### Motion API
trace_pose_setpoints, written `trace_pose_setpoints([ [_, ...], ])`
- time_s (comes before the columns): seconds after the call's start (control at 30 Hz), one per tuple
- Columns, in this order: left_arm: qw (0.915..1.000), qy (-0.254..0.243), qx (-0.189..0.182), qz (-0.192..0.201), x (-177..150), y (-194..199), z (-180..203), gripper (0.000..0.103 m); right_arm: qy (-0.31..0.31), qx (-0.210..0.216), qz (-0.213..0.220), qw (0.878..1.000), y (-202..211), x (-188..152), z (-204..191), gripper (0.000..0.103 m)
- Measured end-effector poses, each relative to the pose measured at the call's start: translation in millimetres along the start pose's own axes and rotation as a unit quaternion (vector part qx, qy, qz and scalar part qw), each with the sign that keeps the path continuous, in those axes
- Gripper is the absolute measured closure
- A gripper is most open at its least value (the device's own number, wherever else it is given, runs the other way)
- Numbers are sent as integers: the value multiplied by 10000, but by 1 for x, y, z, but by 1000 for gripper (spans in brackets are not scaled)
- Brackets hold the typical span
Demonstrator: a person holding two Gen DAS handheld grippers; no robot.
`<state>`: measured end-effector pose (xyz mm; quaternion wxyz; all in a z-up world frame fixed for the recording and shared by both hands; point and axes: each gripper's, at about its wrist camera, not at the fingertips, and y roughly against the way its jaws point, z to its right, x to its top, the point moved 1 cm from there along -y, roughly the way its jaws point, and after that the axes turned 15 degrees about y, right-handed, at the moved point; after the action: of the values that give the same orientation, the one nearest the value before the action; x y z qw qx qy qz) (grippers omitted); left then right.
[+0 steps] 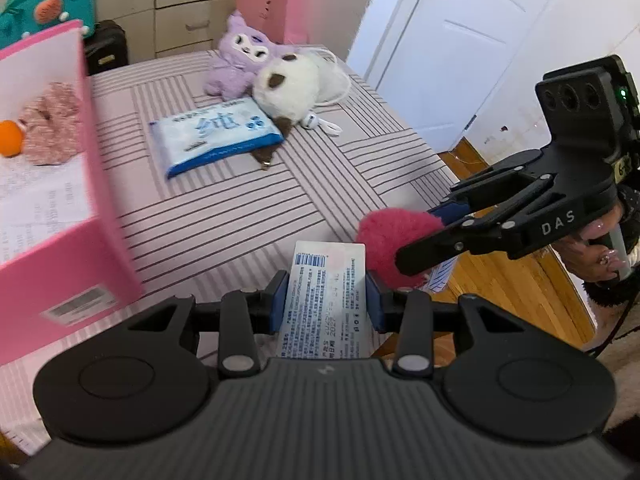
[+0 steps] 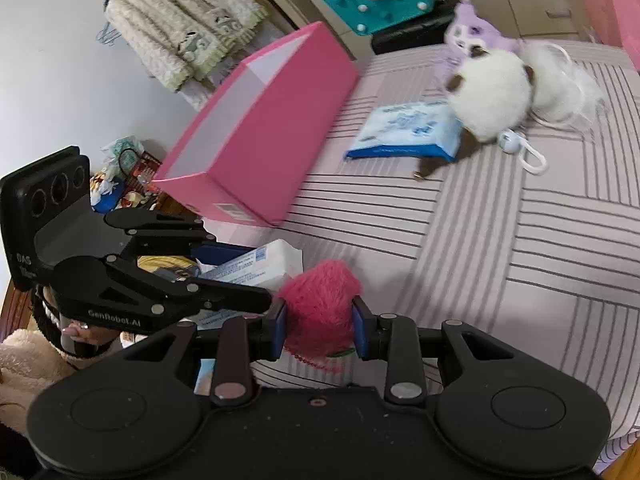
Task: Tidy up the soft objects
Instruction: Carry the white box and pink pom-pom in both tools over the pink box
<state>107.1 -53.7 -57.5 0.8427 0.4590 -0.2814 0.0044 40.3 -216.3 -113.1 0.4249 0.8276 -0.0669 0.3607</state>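
Now red plush (image 2: 320,304) clamped between right tongs (image 2: 320,326).

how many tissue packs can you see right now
2. One tissue pack is clamped in the left gripper; a blue tissue pack lies on the bed beside the white plush. The pink box may hide others.

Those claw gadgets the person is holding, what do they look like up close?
Both are matte black plastic. The left claw and right claw each have two linkage arms with silver rivets, blue pads on the fingers, and two round discs at the base. Seen from the side, the body shows three round holes, a green light and white lettering "DAS". The person wears fluffy cream sleeves.
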Motion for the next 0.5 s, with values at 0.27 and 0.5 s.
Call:
trace_pose_setpoints([
  [0.27, 9994, 196, 184, 213, -12, 55, -22, 64, 368, 135, -70, 9992, 6, 21, -35, 66],
  [0.5, 9968, 451, 232, 613, -19, 93, -43, 64, 493, 530, -96, 9973, -2, 45, -53, 65],
])
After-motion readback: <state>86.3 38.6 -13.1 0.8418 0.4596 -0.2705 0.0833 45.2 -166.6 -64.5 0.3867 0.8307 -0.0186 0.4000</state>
